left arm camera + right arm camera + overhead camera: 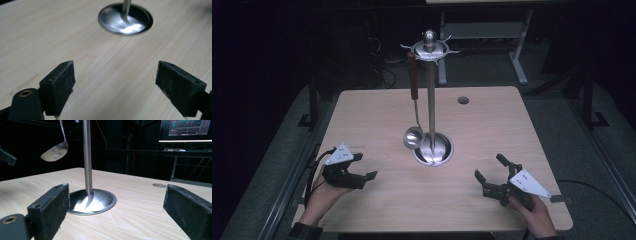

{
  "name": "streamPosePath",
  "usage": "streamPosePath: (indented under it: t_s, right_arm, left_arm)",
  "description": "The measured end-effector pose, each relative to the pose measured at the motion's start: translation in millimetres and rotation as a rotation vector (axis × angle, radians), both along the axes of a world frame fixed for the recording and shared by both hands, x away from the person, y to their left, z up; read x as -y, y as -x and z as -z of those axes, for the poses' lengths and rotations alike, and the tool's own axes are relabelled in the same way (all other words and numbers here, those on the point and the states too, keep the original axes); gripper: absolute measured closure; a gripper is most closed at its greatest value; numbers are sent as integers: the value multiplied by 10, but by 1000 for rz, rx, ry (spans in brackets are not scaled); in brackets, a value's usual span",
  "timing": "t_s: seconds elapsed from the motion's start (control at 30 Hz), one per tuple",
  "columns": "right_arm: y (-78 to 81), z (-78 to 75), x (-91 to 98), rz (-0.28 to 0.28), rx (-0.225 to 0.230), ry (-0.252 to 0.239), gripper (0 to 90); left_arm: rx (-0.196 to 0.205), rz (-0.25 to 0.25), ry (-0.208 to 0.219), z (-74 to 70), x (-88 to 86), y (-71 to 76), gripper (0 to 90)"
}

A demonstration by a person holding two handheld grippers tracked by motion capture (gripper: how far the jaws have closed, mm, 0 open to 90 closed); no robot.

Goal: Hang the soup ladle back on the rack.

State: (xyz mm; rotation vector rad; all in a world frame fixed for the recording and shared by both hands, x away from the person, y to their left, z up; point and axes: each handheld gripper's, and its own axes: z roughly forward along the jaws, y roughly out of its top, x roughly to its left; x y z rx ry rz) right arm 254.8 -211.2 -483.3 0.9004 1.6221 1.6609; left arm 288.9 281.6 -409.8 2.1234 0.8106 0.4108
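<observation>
Landmark: utensil stand point(432, 100), polished metal, slim upright pole on a round dished base, knob and hooked ring on top; stands mid-worktop.
Ladle point(414, 135): shiny metal bowl, thin wire shank, reddish-brown wooden handle; hangs from a top hook just left of the stand's pole, bowl above the base rim, clear of the worktop.
Worktop point(377, 112): pale wood-grain laminate, rounded corners, round cable hole behind and right of the stand.
Left gripper point(367, 167): left-front of the stand, near the worktop; jaws spread wide, nothing between them; matte black pads, scuffed and dusty.
Right gripper point(492, 170): right-front of the stand; jaws wide, nothing held; same blocky black pads.
Writing: monitor point(186, 130) behind the stand, text too small to read.
Obstructions: open worktop between each gripper and the stand.
</observation>
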Motion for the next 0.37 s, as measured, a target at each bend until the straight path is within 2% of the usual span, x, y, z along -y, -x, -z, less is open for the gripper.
streamPosePath:
  t_s: [0.07,0.2,0.27,0.37]
  right_arm:
    - [1,0,0,0,1,0,63]
    - [1,0,0,0,1,-1,63]
    - [1,0,1,0,2,1,63]
    - [0,0,0,0,1,-1,63]
  left_arm:
    - [-11,-10,6,65,-21,31,149]
    - [-38,-19,-17,210,-65,95,148]
    - [-52,-26,-22,253,-68,118,146]
    - [-53,-24,-22,275,-65,131,144]
